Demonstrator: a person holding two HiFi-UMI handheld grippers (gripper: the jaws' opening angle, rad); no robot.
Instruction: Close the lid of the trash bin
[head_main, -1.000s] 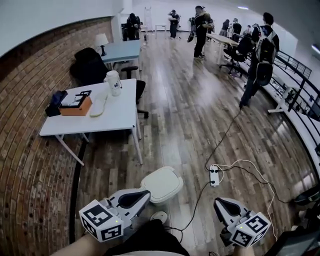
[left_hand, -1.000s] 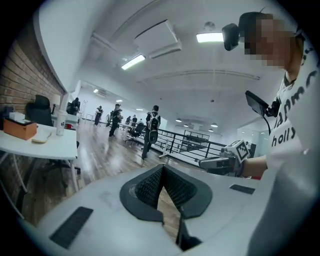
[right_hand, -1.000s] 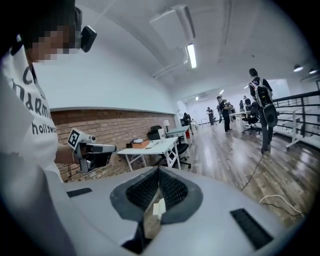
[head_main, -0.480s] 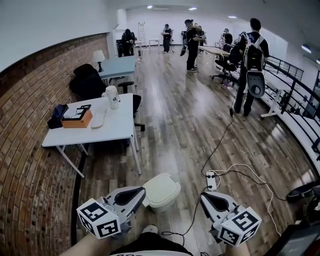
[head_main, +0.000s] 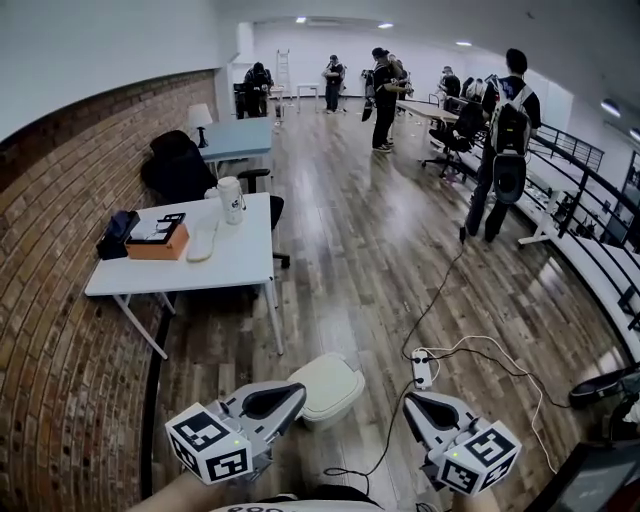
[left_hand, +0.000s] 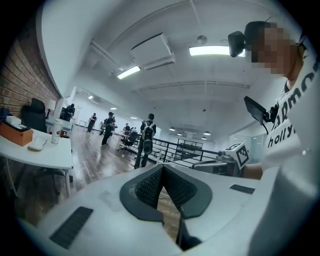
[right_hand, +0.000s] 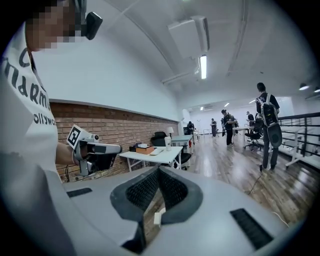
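Note:
In the head view, the small trash bin (head_main: 322, 395) stands on the wooden floor just ahead of me, its cream lid (head_main: 328, 382) lying flat on top. My left gripper (head_main: 299, 392) hovers at the bin's near left side, its tip over the lid's edge, jaws shut and empty. Further right, my right gripper (head_main: 409, 403) hangs apart from the bin, also shut with nothing held. The left gripper view (left_hand: 162, 168) and the right gripper view (right_hand: 159, 170) both show jaws closed to a point. The bin is hidden in both gripper views.
A white table (head_main: 240, 265) carrying an orange box (head_main: 158, 240) and a jug stands ahead on the left, against the curved brick wall (head_main: 60, 300). A power strip (head_main: 421, 369) and cables (head_main: 480, 350) lie on the floor to the right. Several people (head_main: 505, 140) stand further off.
The head view has lifted slightly, so the bin sits lower in frame. My right gripper has come left, nearer the bin. The left gripper stays beside the lid.

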